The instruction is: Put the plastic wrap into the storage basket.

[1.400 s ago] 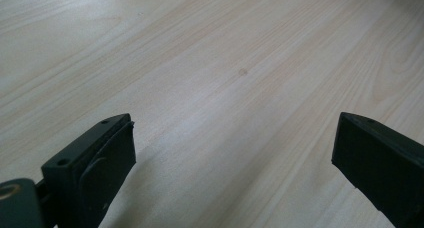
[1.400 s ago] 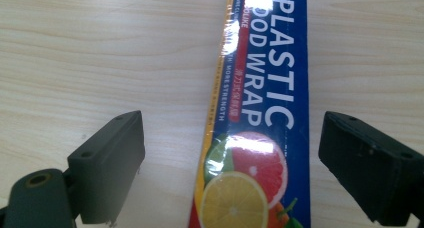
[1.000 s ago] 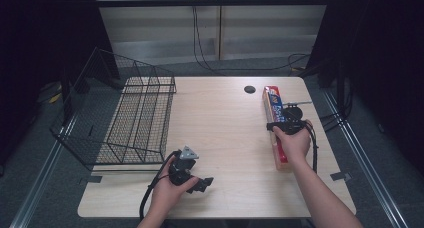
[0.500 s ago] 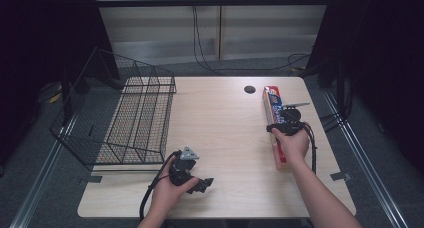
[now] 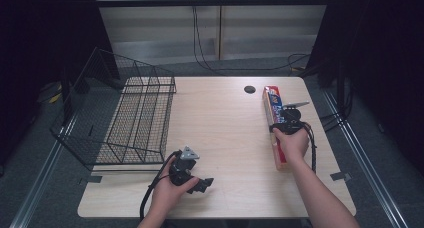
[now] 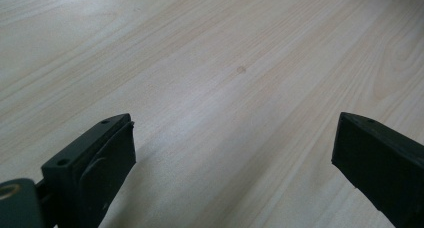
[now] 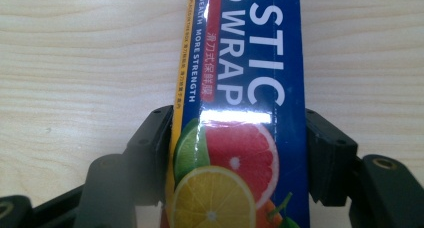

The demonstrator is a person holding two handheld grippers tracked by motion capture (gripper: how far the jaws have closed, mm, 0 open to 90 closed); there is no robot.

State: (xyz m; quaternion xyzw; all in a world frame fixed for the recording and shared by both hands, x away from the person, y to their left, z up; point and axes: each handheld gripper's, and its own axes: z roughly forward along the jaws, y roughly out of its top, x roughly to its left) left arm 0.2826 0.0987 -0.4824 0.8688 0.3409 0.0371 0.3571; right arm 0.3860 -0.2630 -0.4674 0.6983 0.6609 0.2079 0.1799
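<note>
A long blue and red plastic wrap box (image 5: 272,102) lies lengthwise along the table's right side. My right gripper (image 5: 280,122) points down over its middle. In the right gripper view its jaws have just been closing, and the black pads (image 7: 325,153) now press both long sides of the box (image 7: 250,63). My left gripper (image 5: 202,184) rests low at the table's front, held in the left hand, with its tips pointing right. Its fingers (image 6: 95,163) stand wide apart over bare wood, and nothing is between them (image 6: 235,153).
A black wire basket (image 5: 135,118) stands on the table's left side, its tall back leaning out past the left edge. A dark round cable hole (image 5: 249,89) sits at the far edge, left of the box's end. The pale wooden table (image 5: 220,128) spreads between the hands.
</note>
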